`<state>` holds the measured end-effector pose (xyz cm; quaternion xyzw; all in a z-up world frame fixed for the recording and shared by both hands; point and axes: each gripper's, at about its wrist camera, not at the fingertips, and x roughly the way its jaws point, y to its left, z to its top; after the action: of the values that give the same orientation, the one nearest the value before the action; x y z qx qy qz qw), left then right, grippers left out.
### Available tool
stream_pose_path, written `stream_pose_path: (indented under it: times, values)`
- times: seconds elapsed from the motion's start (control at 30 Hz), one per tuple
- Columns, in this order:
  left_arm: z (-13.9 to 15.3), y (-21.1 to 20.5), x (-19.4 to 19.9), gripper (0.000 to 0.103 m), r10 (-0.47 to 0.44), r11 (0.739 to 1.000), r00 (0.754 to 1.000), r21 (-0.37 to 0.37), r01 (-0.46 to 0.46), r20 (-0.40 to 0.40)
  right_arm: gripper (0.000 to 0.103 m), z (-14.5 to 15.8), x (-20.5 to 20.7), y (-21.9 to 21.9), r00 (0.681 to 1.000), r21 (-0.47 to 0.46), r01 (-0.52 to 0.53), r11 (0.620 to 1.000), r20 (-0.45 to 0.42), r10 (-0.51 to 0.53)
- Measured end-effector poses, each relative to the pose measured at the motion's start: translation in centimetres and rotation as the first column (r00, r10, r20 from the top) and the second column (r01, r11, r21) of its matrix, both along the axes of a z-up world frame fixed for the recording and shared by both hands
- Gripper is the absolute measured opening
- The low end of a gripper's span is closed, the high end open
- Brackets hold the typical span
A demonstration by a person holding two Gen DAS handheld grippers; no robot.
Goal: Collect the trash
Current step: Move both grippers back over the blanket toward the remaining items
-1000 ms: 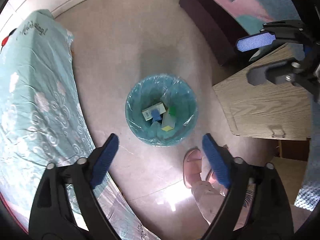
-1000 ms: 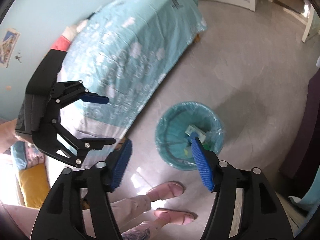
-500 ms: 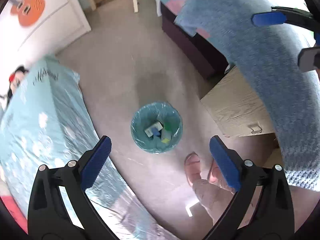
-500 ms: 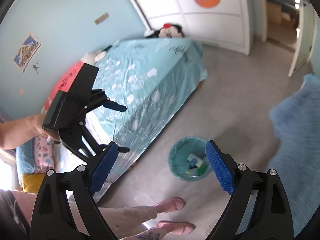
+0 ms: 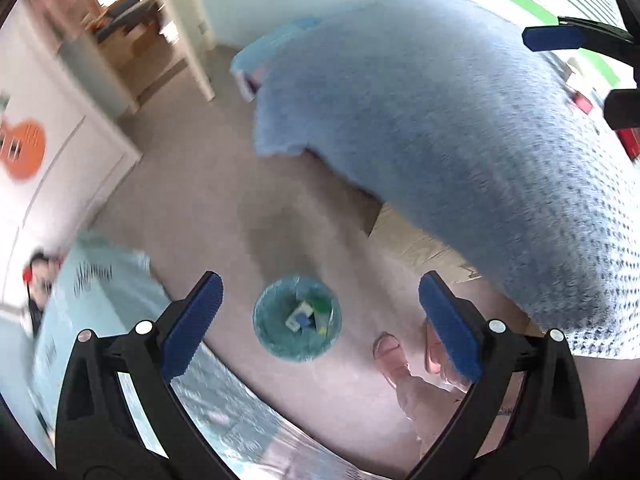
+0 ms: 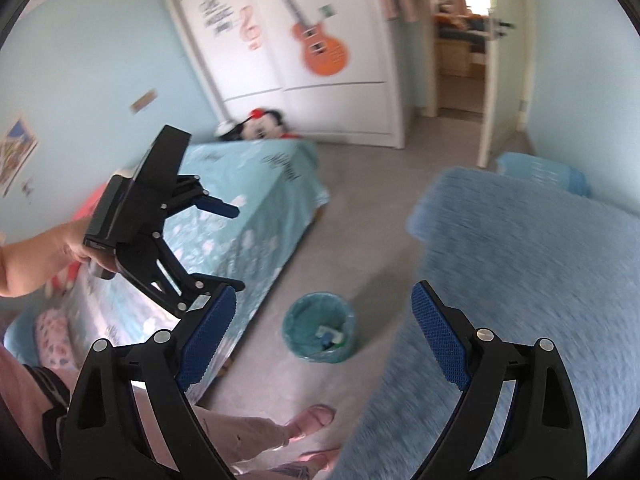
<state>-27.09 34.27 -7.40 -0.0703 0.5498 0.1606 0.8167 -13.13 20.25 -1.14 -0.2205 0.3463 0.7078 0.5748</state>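
A teal-lined trash bin (image 5: 297,317) stands on the floor far below, with several small boxes and wrappers inside; it also shows in the right wrist view (image 6: 320,327). My left gripper (image 5: 320,320) is open and empty, high above the bin. It also shows in the right wrist view (image 6: 222,242), held over the bed. My right gripper (image 6: 323,338) is open and empty, also high above the floor. Its fingers (image 5: 554,38) show at the upper right of the left wrist view.
A bed with a teal cover (image 6: 240,236) lies left of the bin. A blue knitted sleeve (image 5: 460,128) fills the right side. A wooden table (image 5: 424,248) is partly hidden under it. Feet in pink slippers (image 5: 390,354) stand near the bin. A wardrobe (image 6: 312,40) and an open doorway (image 6: 460,40) are at the back.
Both grippers have risen well away from the bin, which looks much smaller now. Both views have tilted up to show the wardrobe and doorway. Both stay open.
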Motion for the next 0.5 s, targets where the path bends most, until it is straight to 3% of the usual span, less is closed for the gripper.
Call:
stream_pose_path:
  times: [0.13, 0.23, 0.33, 0.5]
  values:
    - [1.5, -2.5, 3.6, 0.096, -0.127, 0.992, 0.992, 0.02, 0.126, 0.026, 0.089, 0.6, 2.3, -4.3, 0.992, 0.008, 0.123, 0.992, 0.014, -0.123]
    - [2.1, -4.8, 6.4, 0.096, -0.236, 0.972, 0.971, 0.022, 0.235, 0.042, 0.089, 0.5, 3.3, -7.1, 0.979, 0.012, 0.202, 0.979, 0.032, -0.203]
    - [2.3, -7.7, 9.2, 0.096, -0.34, 0.94, 0.939, 0.031, 0.339, 0.04, 0.089, 0.3, 4.9, -10.9, 0.952, 0.013, 0.306, 0.952, 0.031, -0.306]
    - [2.7, -13.3, 13.5, 0.096, -0.498, 0.867, 0.866, 0.027, 0.497, 0.039, 0.089, -0.1, 6.8, -17.4, 0.896, 0.005, 0.441, 0.897, 0.05, -0.441]
